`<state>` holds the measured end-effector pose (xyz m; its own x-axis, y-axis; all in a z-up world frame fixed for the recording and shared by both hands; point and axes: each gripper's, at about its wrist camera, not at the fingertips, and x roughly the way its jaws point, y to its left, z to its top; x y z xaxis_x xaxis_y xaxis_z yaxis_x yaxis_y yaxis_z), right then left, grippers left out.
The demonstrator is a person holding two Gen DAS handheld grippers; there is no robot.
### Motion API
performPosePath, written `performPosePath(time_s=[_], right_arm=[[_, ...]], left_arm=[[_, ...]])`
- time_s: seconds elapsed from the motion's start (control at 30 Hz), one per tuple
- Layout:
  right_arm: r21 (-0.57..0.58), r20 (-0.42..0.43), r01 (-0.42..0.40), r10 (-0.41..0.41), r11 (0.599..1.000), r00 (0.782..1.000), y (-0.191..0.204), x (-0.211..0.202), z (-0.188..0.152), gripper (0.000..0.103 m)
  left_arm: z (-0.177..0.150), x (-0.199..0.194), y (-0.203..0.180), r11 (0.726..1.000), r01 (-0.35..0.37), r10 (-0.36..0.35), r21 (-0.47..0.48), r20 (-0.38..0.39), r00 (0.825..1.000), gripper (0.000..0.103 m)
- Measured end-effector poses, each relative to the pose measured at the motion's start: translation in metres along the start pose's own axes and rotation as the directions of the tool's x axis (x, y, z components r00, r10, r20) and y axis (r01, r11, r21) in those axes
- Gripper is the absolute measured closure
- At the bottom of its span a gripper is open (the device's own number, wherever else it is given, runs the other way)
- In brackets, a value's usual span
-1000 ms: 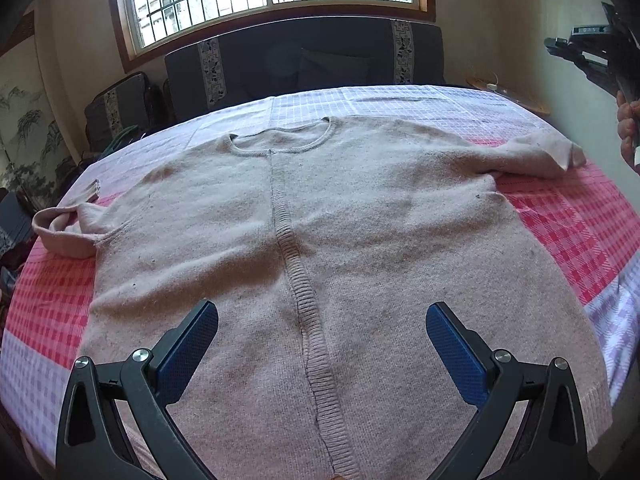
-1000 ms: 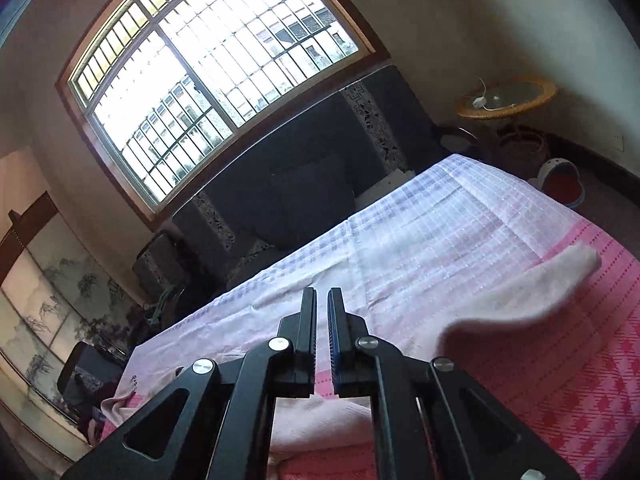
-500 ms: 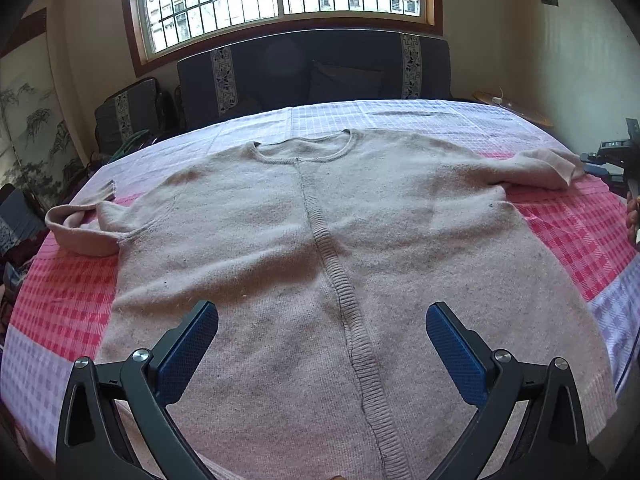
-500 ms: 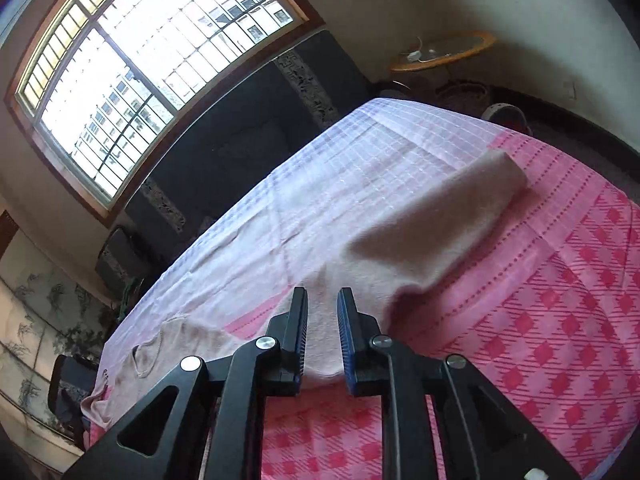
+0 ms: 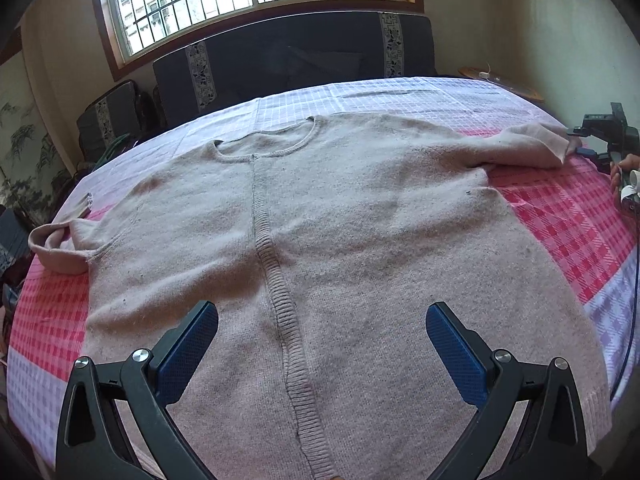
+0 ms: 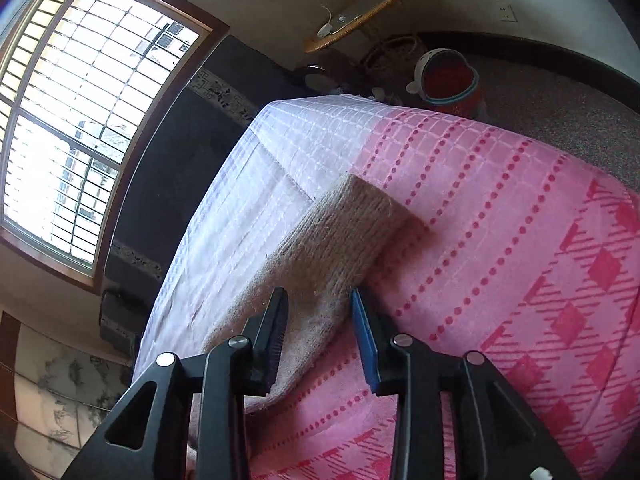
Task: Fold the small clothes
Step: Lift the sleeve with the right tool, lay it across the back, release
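Right gripper [image 6: 320,304] had dropped to the sleeve [image 6: 344,236], jaws opening astride it; sweater [image 5: 320,248] lay collar-away; left gripper [image 5: 322,316] gaped empty.

Barred window [image 5: 256,4], dark sofa [image 5: 288,68]
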<state>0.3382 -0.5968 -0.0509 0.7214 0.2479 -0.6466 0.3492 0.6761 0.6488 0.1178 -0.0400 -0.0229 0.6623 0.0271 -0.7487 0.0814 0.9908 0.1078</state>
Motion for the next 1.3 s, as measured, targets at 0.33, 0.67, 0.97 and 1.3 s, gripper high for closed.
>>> performPosePath(time_s=[0.33, 0.67, 0.97, 1.3], right_arm=[[0.03, 0.051, -0.177, 0.175, 0.984, 0.983, 0.028, -0.036, -0.012, 0.096], [-0.161, 0.064, -0.332, 0.345, 0.93, 0.936, 0.155, -0.109, -0.035, 0.096], [-0.449, -0.042, -0.382, 0.408, 0.808, 0.912, 0.303, -0.129, -0.135, 0.096], [-0.597, -0.383, -0.513, 0.343, 0.617, 0.858, 0.422, -0.067, -0.296, 0.093]], left_arm=[[0.002, -0.006, 0.004, 1.0, 0.003, -0.003, -0.001, 0.017, 1.0, 0.0], [-0.005, -0.019, 0.021, 0.999, 0.008, -0.006, -0.044, 0.036, 0.999, 0.0], [-0.016, -0.04, 0.042, 0.997, 0.006, 0.0, -0.082, 0.078, 0.997, 0.0], [-0.035, -0.054, 0.077, 0.985, -0.018, 0.034, -0.169, 0.091, 0.995, 0.0]])
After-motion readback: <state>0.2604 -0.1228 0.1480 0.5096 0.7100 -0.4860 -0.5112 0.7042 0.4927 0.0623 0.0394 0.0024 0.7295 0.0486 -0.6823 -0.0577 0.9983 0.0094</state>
